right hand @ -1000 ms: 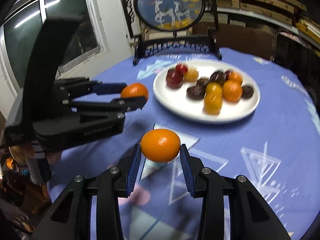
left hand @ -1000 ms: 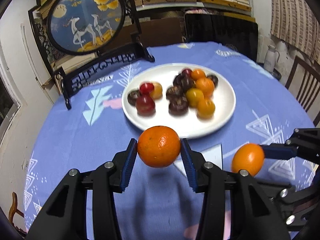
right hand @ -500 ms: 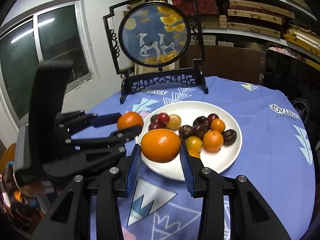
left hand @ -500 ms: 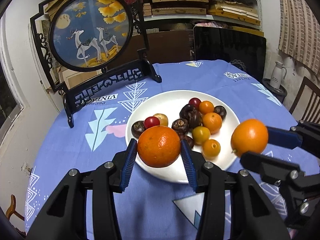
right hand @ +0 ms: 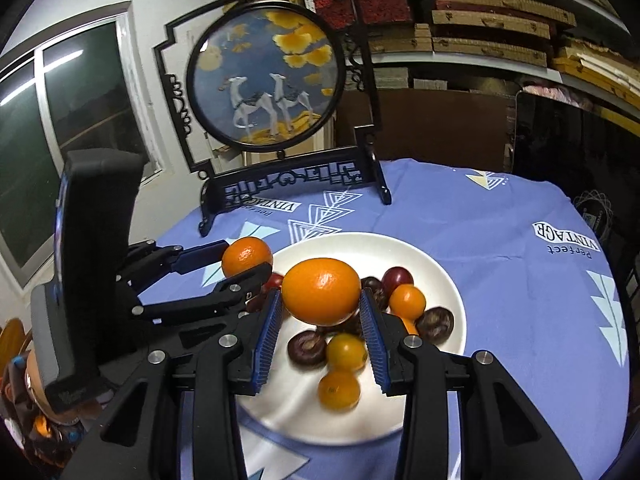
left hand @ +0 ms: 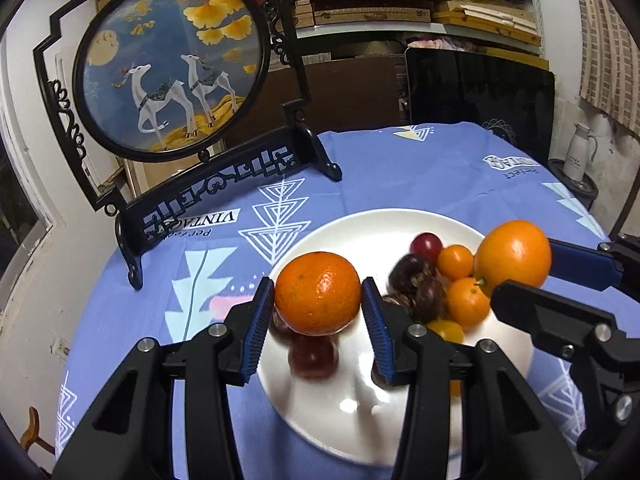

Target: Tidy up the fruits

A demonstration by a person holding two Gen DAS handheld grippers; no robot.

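while jaws grip each orange, blurred fruits half-hidden on plate beneath

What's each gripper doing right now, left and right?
Left gripper: shut on an orange, above the white plate.
Right gripper: shut on a second orange, above the same plate.

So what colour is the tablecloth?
Blue-violet tablecloth with white and pale-blue triangle prints; clearest in the right wrist view.
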